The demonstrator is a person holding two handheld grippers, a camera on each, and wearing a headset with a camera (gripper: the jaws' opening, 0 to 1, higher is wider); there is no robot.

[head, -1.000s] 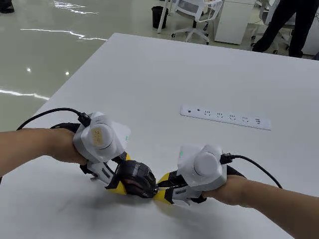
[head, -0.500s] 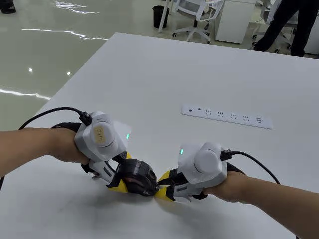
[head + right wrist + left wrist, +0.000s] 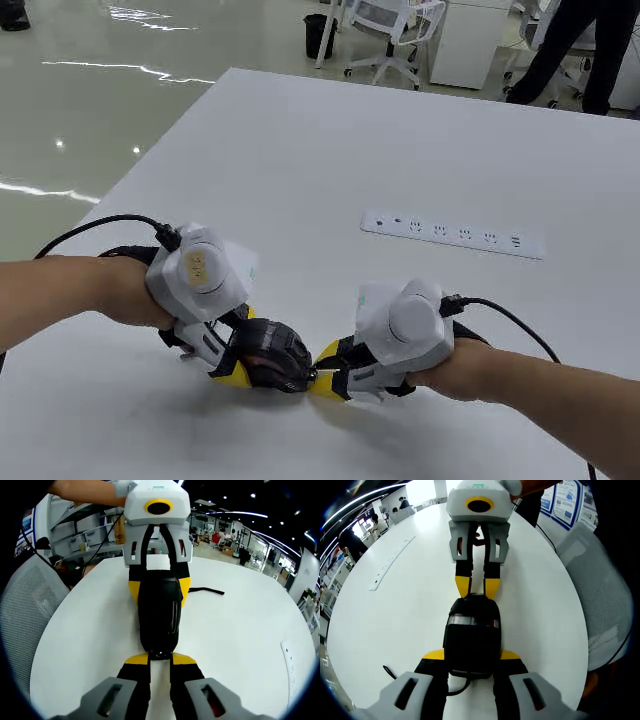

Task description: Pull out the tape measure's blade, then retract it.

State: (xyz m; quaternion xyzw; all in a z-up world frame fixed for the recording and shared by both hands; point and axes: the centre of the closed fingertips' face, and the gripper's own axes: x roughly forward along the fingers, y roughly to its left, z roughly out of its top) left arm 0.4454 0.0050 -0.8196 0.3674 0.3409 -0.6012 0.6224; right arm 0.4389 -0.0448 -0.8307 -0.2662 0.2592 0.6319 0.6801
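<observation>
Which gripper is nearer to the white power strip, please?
Right. The right gripper is on the person's side of the power strip; the left gripper is farther, to its left.

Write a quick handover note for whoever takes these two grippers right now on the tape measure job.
Left claw: shut on the tape measure, over the near side of the table.
Right claw: tips nearly together at the case's blade end, facing the left claw; whether it has a grip is unclear.
Done: case held and both claws lined up. No blade is drawn out.
Left: pull the blade out with the right claw, then retract it.
</observation>
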